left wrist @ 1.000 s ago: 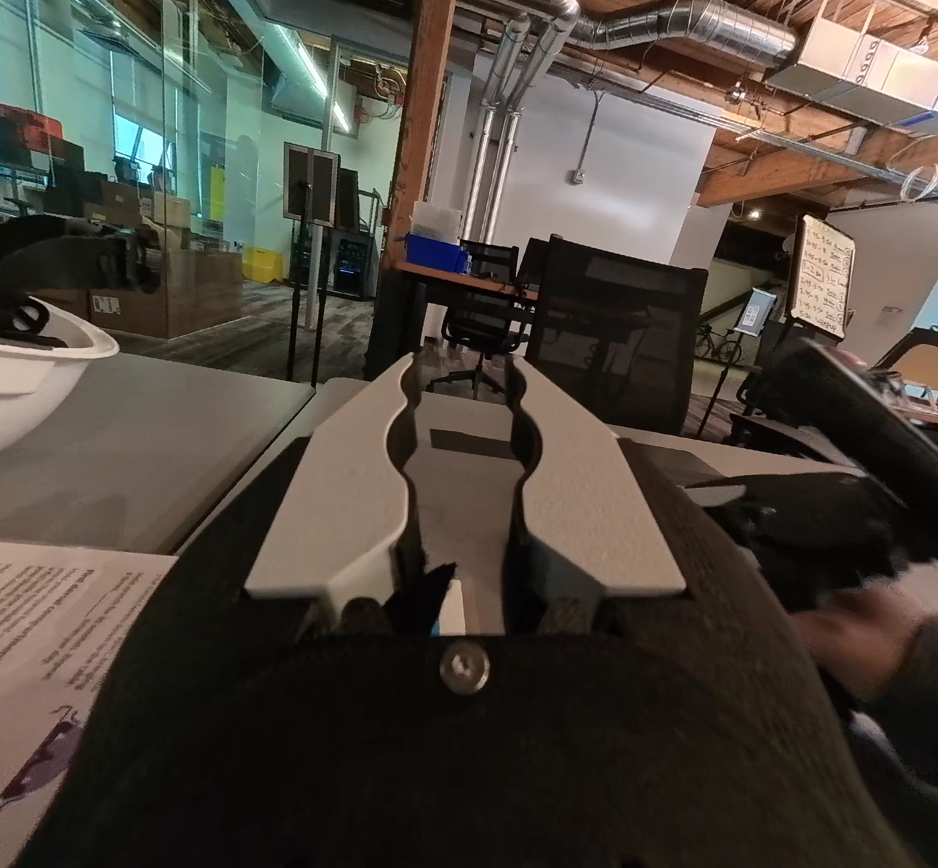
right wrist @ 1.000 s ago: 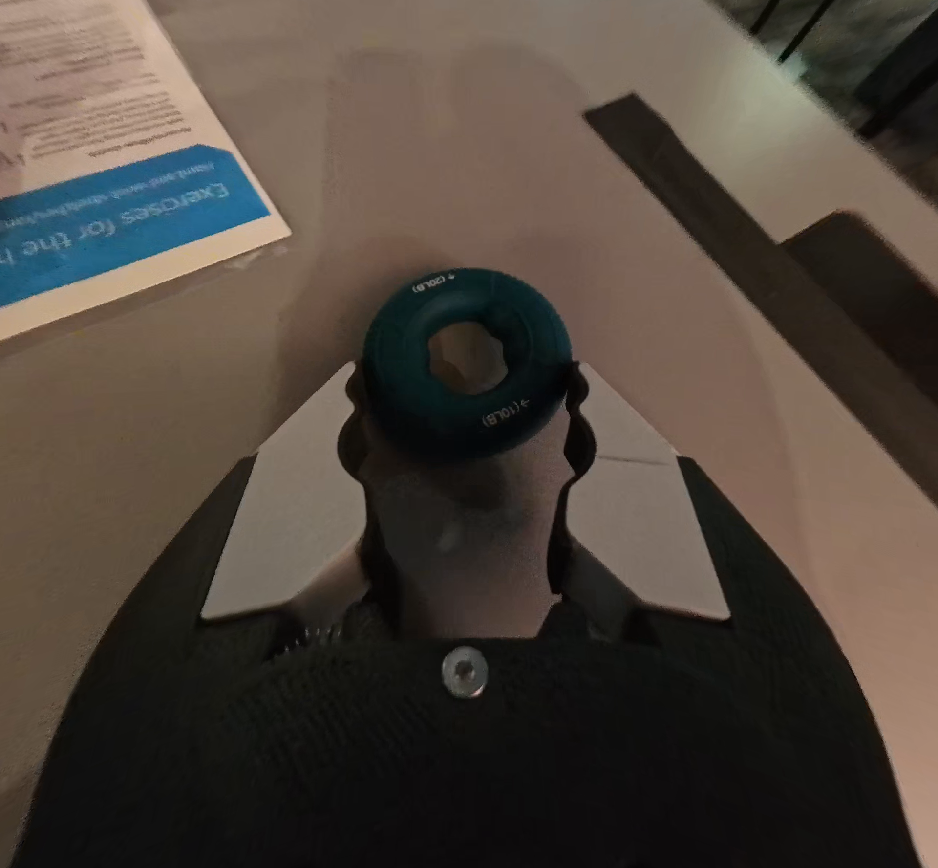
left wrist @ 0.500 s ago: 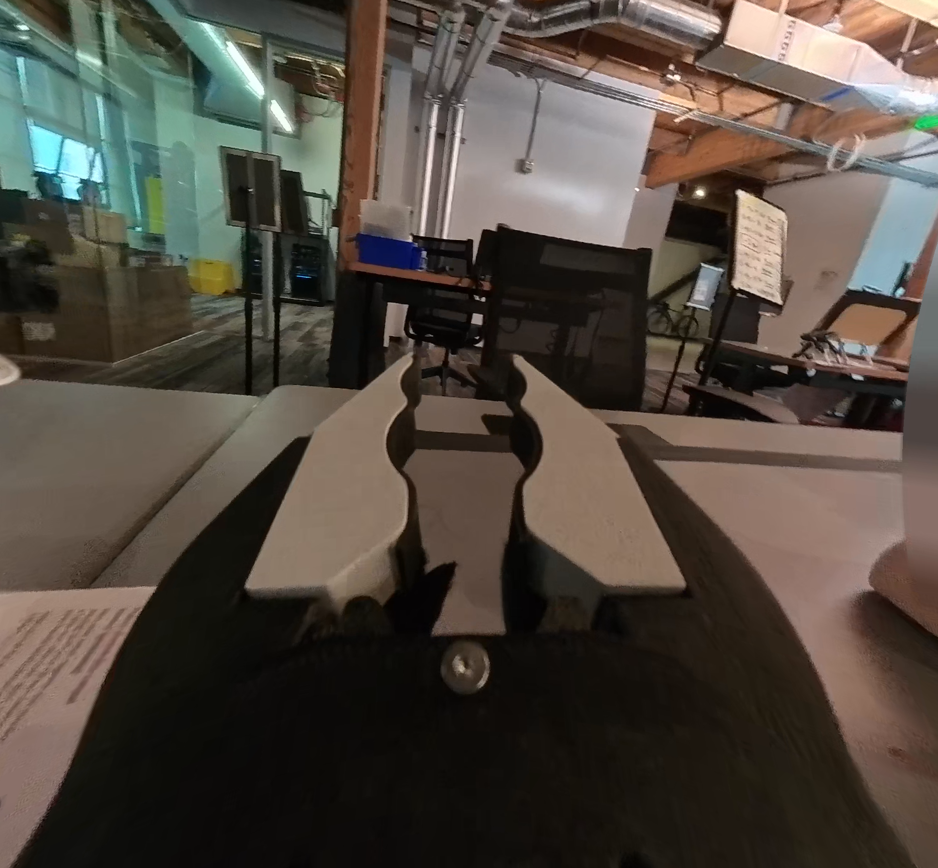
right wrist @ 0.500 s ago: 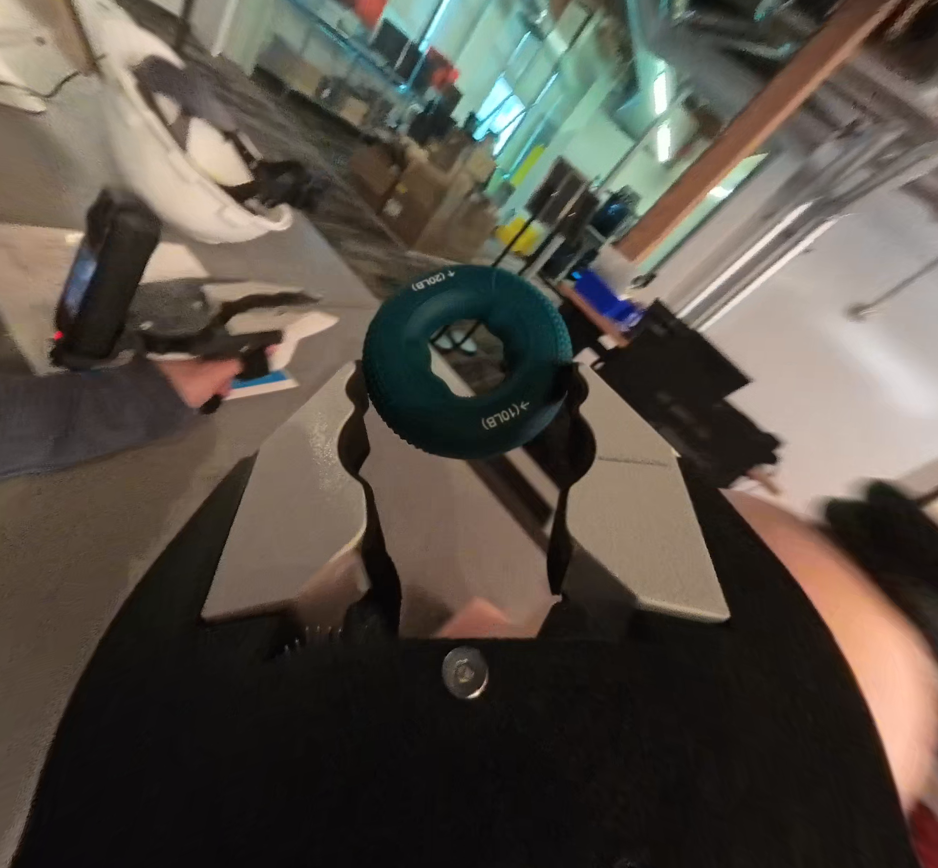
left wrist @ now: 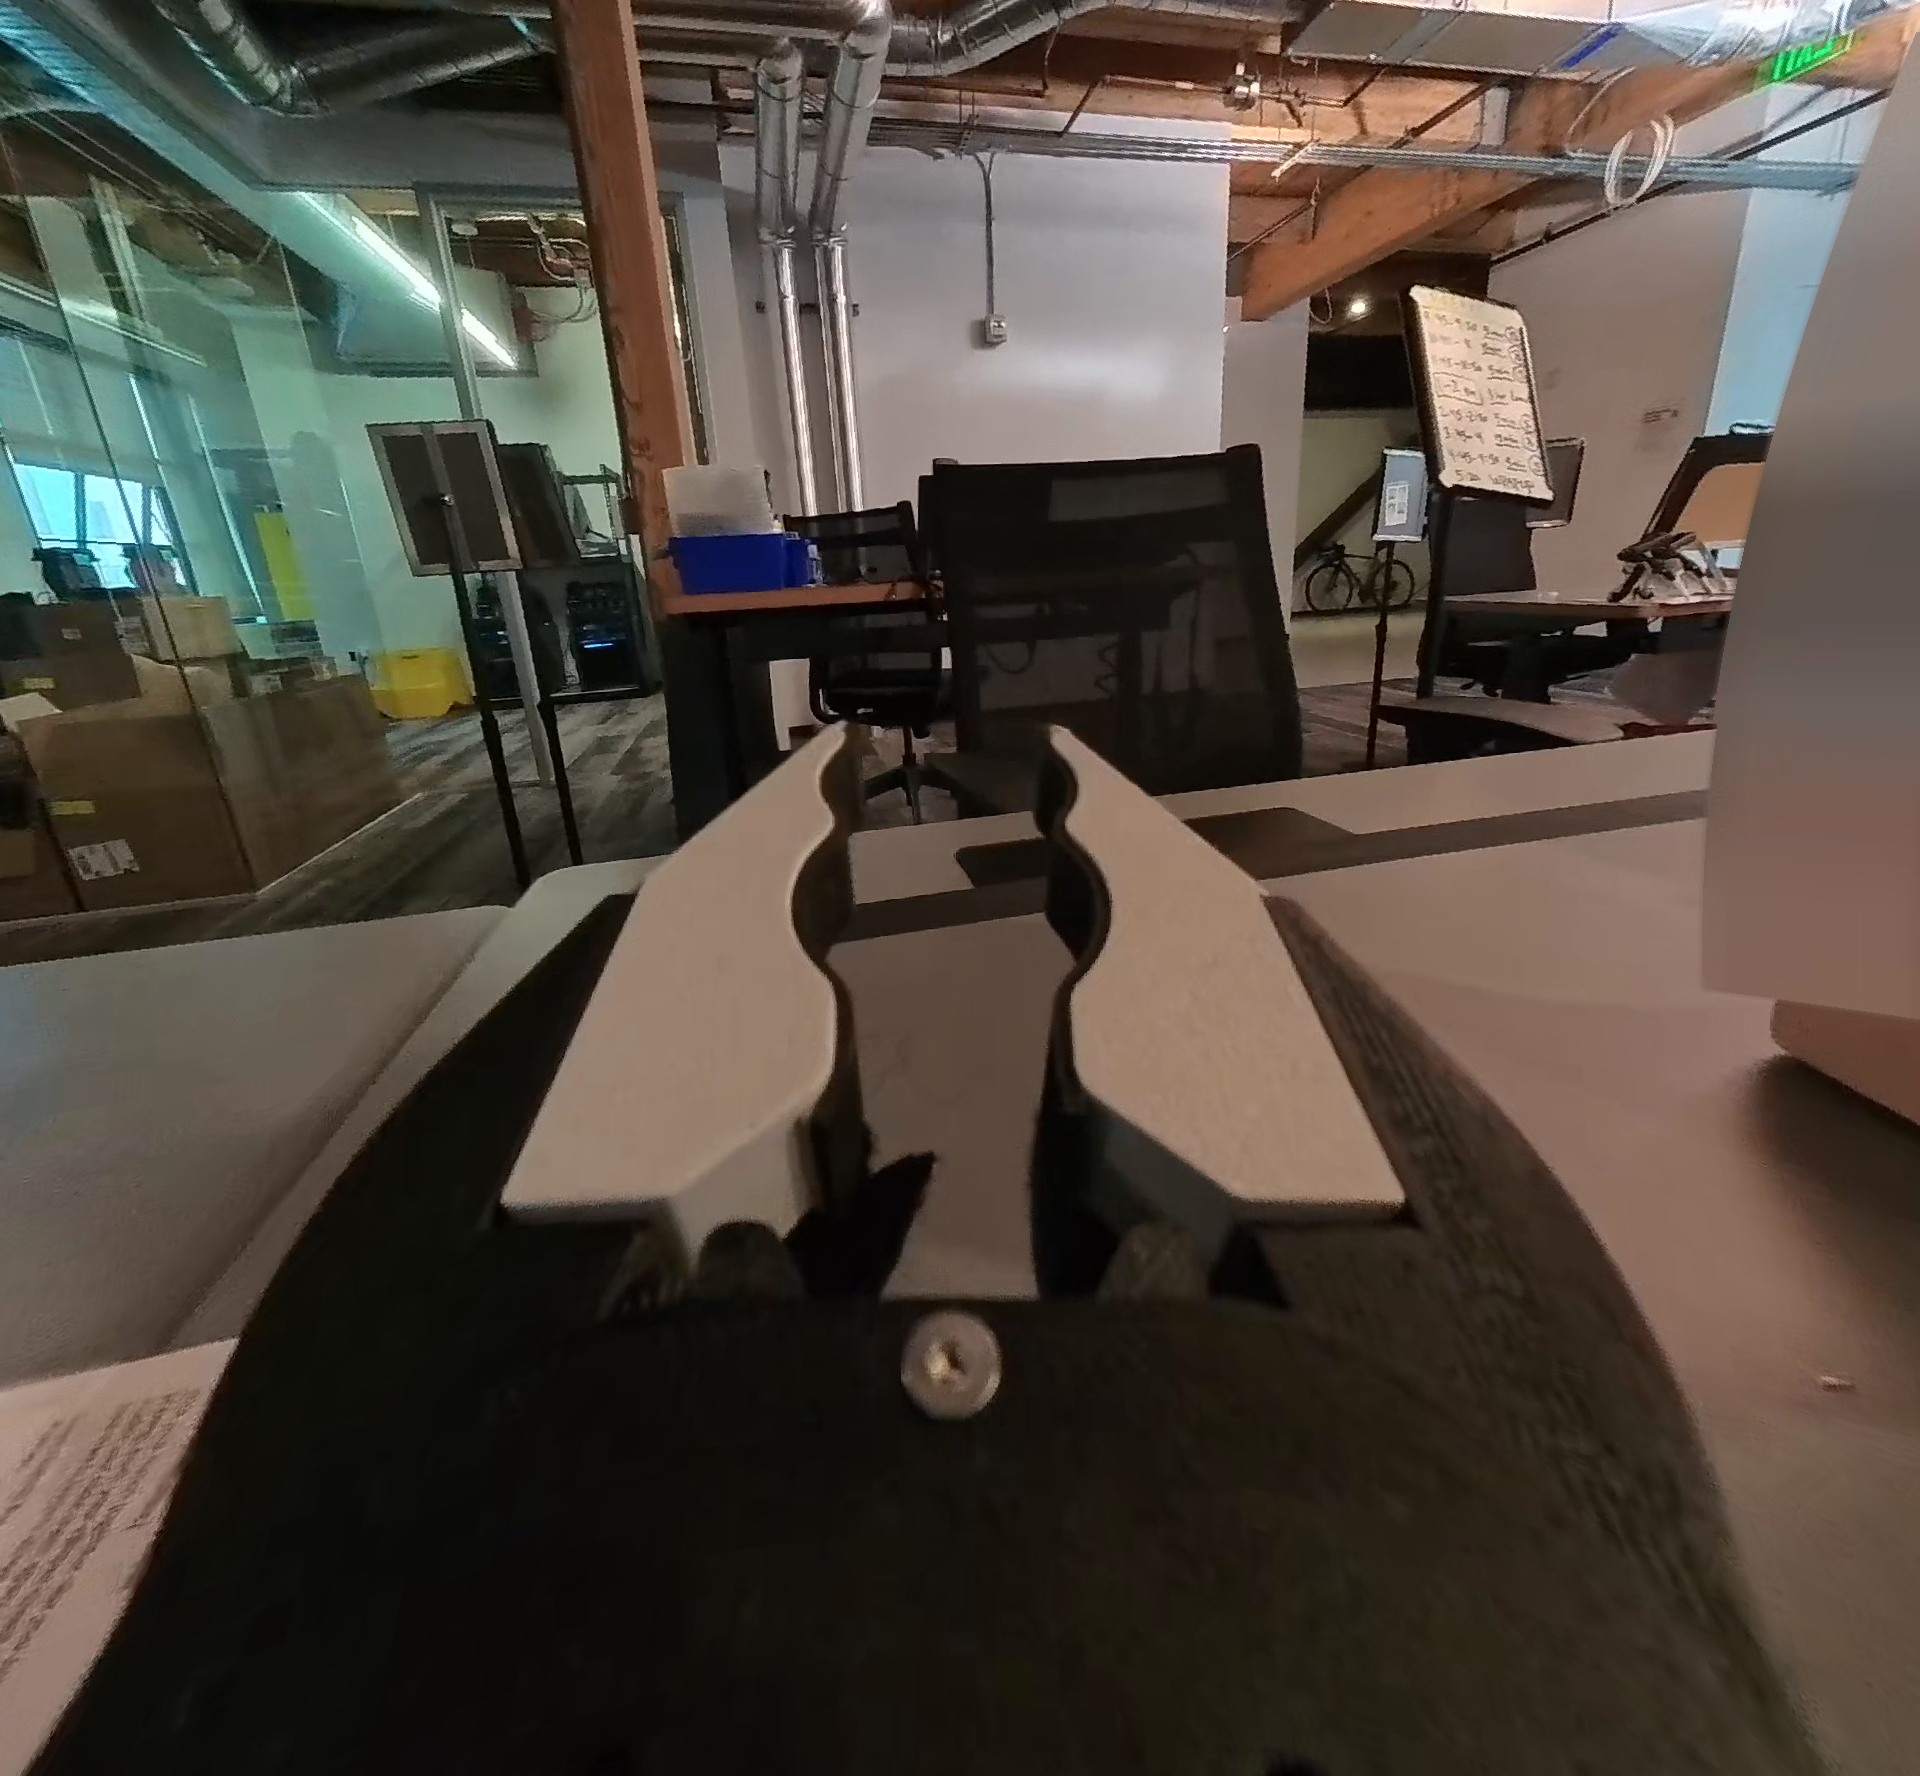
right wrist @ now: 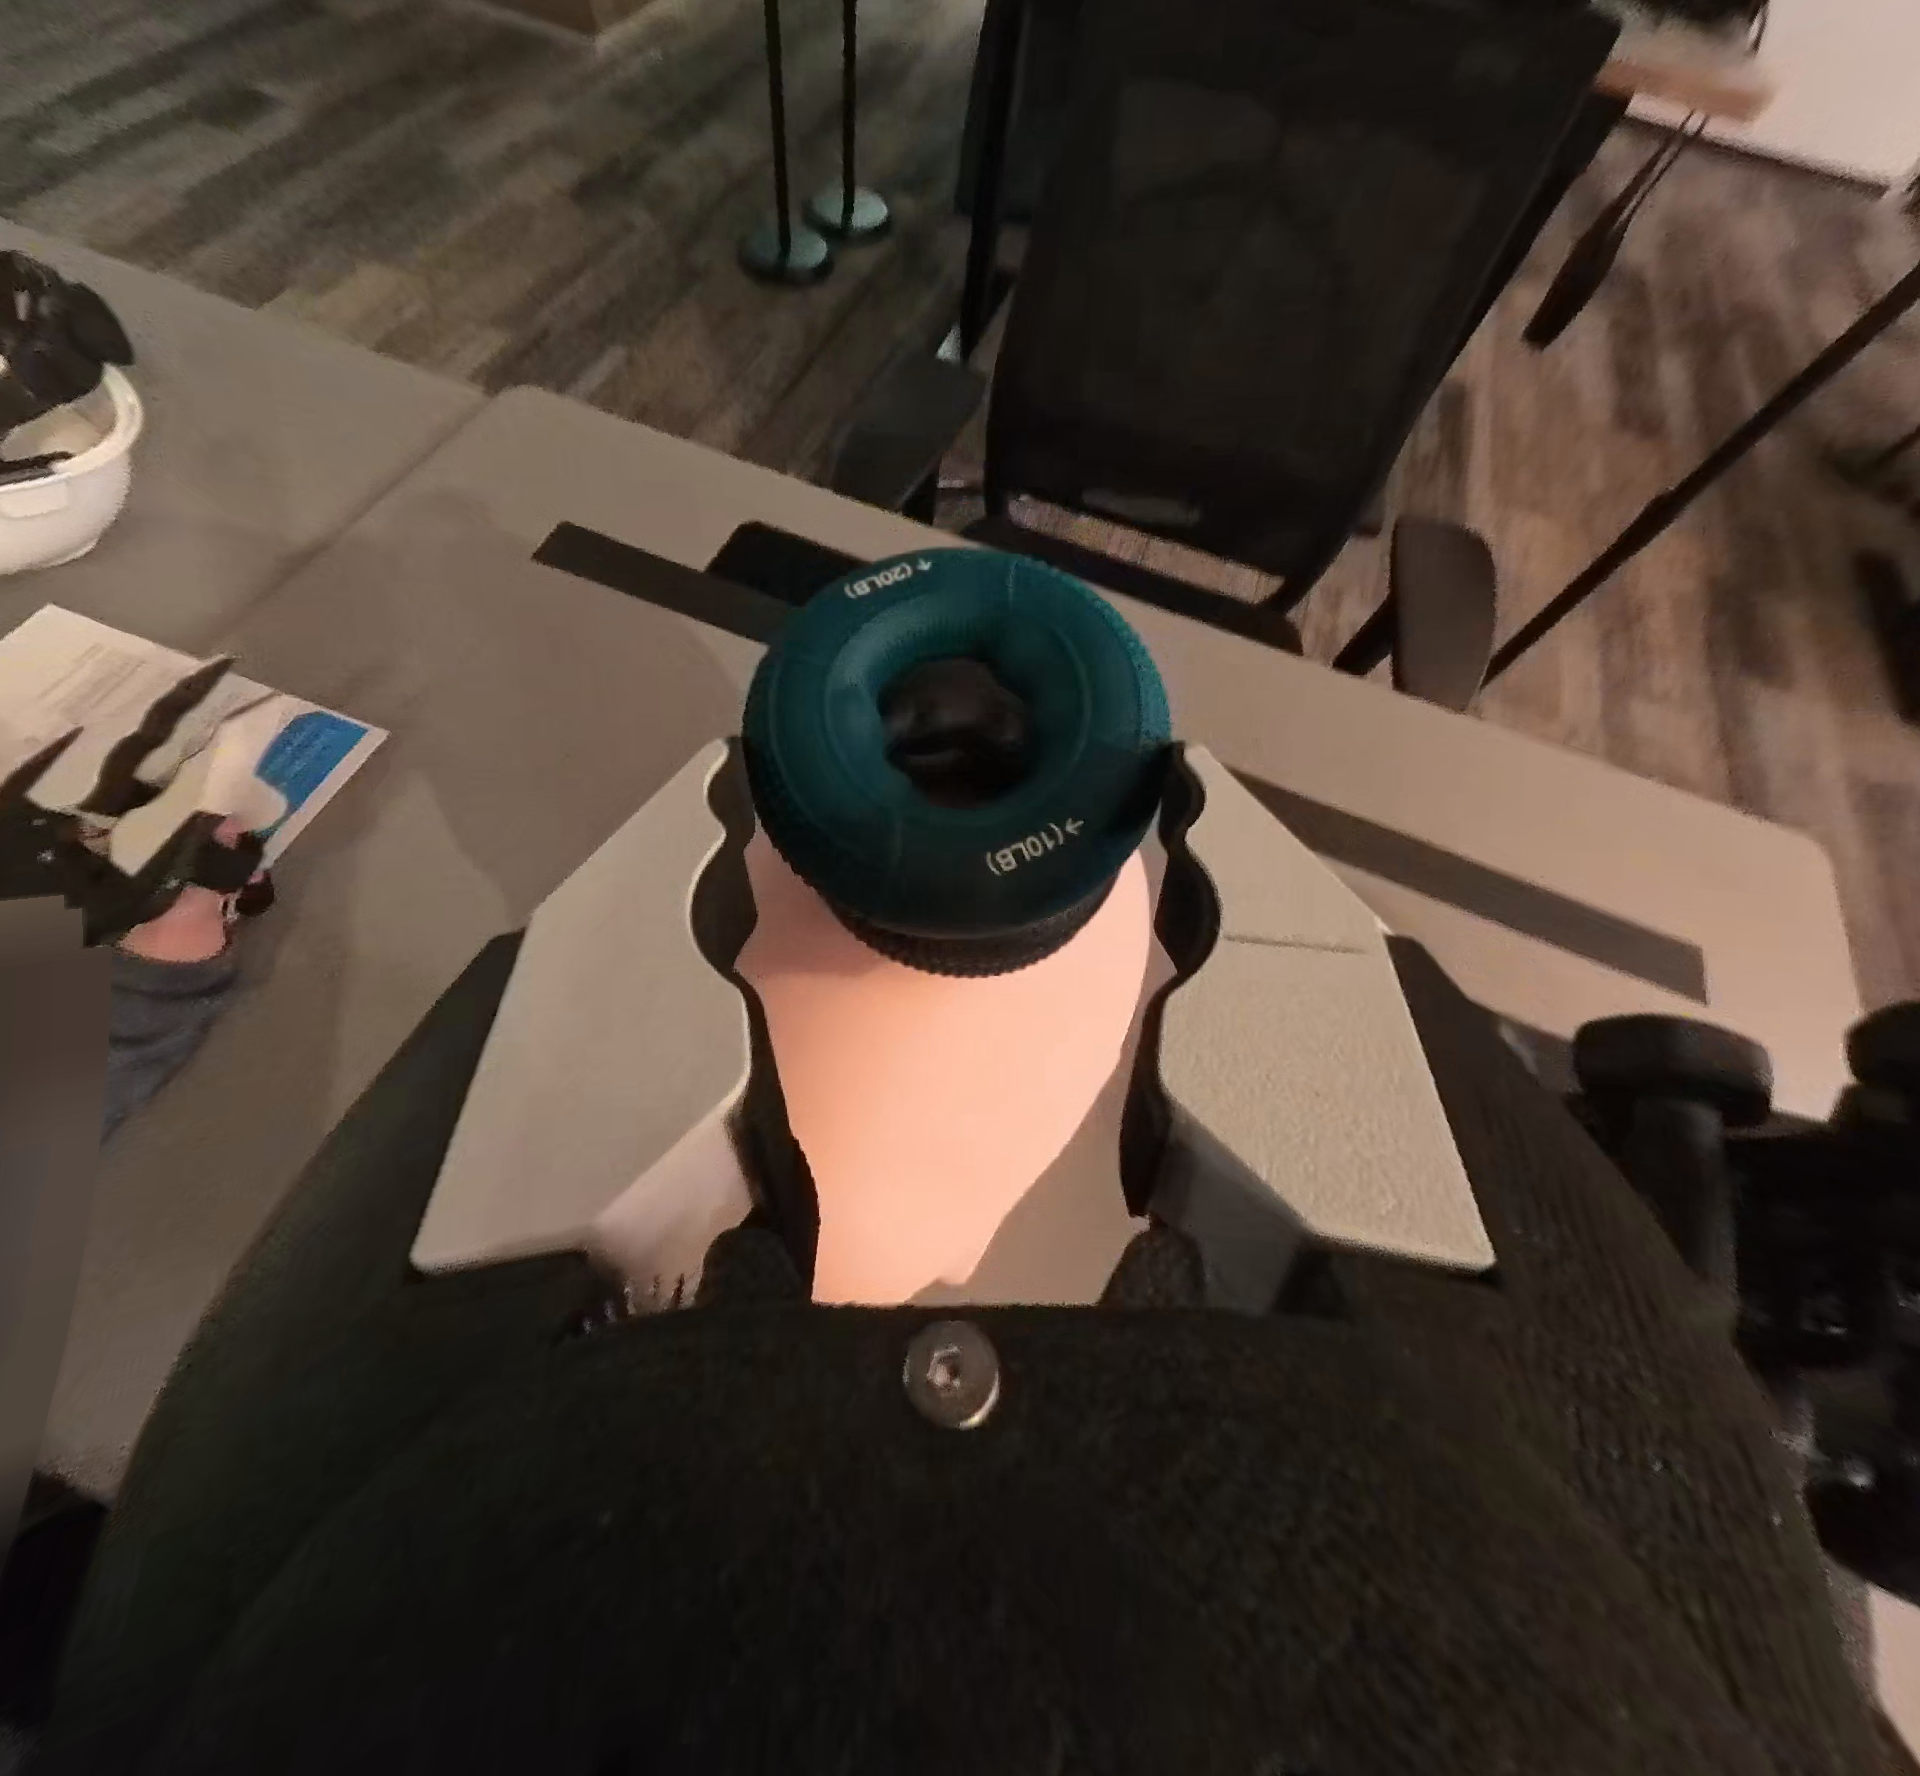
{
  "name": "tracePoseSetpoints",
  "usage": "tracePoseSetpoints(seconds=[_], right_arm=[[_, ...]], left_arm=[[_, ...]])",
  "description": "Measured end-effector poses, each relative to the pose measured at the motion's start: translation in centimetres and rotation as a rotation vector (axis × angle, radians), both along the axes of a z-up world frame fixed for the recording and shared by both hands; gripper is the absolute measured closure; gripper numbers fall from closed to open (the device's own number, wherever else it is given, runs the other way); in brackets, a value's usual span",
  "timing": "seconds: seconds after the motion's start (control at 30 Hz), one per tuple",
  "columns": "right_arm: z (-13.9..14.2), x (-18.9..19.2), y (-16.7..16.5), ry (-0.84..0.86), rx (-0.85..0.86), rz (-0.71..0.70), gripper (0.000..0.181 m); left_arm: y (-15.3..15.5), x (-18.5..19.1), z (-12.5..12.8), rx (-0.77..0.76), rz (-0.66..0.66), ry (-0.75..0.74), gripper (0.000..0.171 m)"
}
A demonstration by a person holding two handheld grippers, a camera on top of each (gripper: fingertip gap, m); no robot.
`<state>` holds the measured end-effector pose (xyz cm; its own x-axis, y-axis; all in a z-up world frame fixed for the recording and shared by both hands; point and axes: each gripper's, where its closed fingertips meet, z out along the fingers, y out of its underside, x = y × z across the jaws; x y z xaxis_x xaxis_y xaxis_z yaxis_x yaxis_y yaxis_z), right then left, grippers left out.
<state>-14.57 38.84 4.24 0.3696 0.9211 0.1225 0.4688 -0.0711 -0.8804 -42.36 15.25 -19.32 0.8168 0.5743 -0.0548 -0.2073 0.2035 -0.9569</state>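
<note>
My right gripper point(right wrist: 956, 760) is shut on a dark teal rubber ring point(right wrist: 862, 687), gripping it by its sides. The ring lies flat on top of a black ring point(right wrist: 966, 942) that sits on a pale pink cone-shaped stand point(right wrist: 935, 1103). A black knob point(right wrist: 951, 724) shows through the teal ring's hole. My left gripper point(left wrist: 945, 750) is open and empty, held low over the grey table point(left wrist: 208, 1051). It also shows in the right wrist view point(right wrist: 135, 739), held by a hand over a printed sheet point(right wrist: 312, 750).
A white helmet point(right wrist: 62, 479) lies at the table's far left. A black mesh chair point(right wrist: 1247, 272) stands beyond the far edge. A black device point(right wrist: 1818, 1259) sits at the right. In the left wrist view a pale pink base point(left wrist: 1849, 1051) and a printed sheet point(left wrist: 83, 1518) lie close by. Left tips to right tips: about 45 centimeters.
My right gripper lifted the teal ring off the table, swung round, and now holds it on the black ring on the pink stand. My left gripper turned slightly, jaws unchanged.
</note>
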Motion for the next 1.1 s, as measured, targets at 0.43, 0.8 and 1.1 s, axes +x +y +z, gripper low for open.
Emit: tracePoseSetpoints(seconds=[0.43, 0.8, 1.1], right_arm=[[-1.5, -0.6, 1.3, -0.051, -0.131, -0.014, 0.102], [2.4, 0.1, -0.3, 0.311, -0.115, 0.016, 0.074], [-1.0, 18.4, -12.1, 1.318, 0.525, -0.322, 0.174]], left_arm=[[-0.9, -1.3, 0.1, 0.029, 0.028, -0.038, 0.14], [-1.0, -1.4, 0.1, 0.03, 0.031, -0.044, 0.139], [-0.8, -1.1, 0.2, 0.04, 0.018, -0.049, 0.139]])
